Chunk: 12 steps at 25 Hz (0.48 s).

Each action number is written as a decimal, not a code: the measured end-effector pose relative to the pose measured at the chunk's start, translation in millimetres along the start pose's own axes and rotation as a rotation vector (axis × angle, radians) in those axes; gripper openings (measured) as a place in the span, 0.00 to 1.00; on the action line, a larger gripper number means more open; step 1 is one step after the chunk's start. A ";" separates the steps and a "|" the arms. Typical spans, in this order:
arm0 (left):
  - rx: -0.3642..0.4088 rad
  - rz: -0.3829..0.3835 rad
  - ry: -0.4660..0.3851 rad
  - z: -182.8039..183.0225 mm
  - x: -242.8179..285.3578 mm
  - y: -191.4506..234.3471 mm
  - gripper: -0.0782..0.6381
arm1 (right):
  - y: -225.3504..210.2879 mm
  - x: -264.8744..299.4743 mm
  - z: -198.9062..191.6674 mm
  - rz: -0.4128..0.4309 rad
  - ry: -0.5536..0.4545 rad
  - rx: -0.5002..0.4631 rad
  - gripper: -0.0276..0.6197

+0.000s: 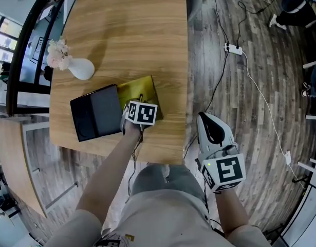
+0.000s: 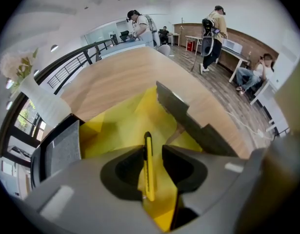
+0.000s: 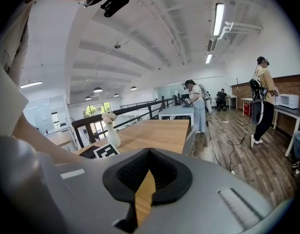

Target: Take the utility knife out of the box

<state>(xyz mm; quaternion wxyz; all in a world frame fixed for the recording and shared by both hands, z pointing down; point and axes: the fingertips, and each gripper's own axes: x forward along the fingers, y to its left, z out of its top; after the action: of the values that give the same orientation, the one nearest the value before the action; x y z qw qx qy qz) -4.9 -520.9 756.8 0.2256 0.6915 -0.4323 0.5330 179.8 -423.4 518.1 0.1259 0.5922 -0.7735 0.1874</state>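
Two jaws of my left gripper [image 2: 153,152] are standing apart around the slim yellow utility knife [image 2: 149,179], which is lying inside the open yellow-lined box [image 2: 115,126]. My right gripper [image 3: 148,177] is hanging closed and empty beside the wooden table [image 1: 127,30].

A: We log a long light-wood table [image 1: 127,30] standing on a dark plank floor [image 1: 250,153].

B: Agreed. We note a white power strip [image 1: 233,49] lying on that floor, just off the table's edge.

A: We see a black railing [image 3: 122,110] along the table's far side, with bright windows [image 3: 93,112] beyond it.

B: Overhead we have a white ribbed ceiling [image 3: 140,48] with lit tube lamps [image 3: 218,18].

A: At right we mark a brown wall [image 3: 286,84] and a microwave [image 3: 290,100] on a counter against it. Farther down the room we count more tables [image 3: 176,112], and a standing person [image 3: 263,101].
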 end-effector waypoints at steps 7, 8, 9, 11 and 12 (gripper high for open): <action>-0.106 -0.087 0.023 -0.5 5.7 -7.1 0.22 | -3.6 3.6 -5.5 0.005 0.010 0.008 0.05; -0.117 -0.092 0.022 -1.1 5.8 -7.5 0.21 | -3.9 3.7 -6.2 0.005 0.010 0.009 0.05; -0.119 -0.092 0.020 -2.0 5.6 -7.5 0.21 | -3.8 3.3 -6.5 0.004 0.009 0.009 0.05; -0.114 -0.088 0.009 -3.3 2.7 -6.8 0.20 | -3.3 1.4 -6.0 0.002 0.009 0.006 0.05; -0.109 -0.087 -0.001 -2.9 -0.5 -6.0 0.20 | -3.2 0.6 -5.3 0.001 0.007 0.004 0.05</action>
<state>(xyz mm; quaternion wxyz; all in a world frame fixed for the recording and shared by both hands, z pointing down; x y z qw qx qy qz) -1.5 -515.3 758.2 0.2857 0.6964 -0.4305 0.4980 182.5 -422.3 523.6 0.1274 0.5914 -0.7729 0.1914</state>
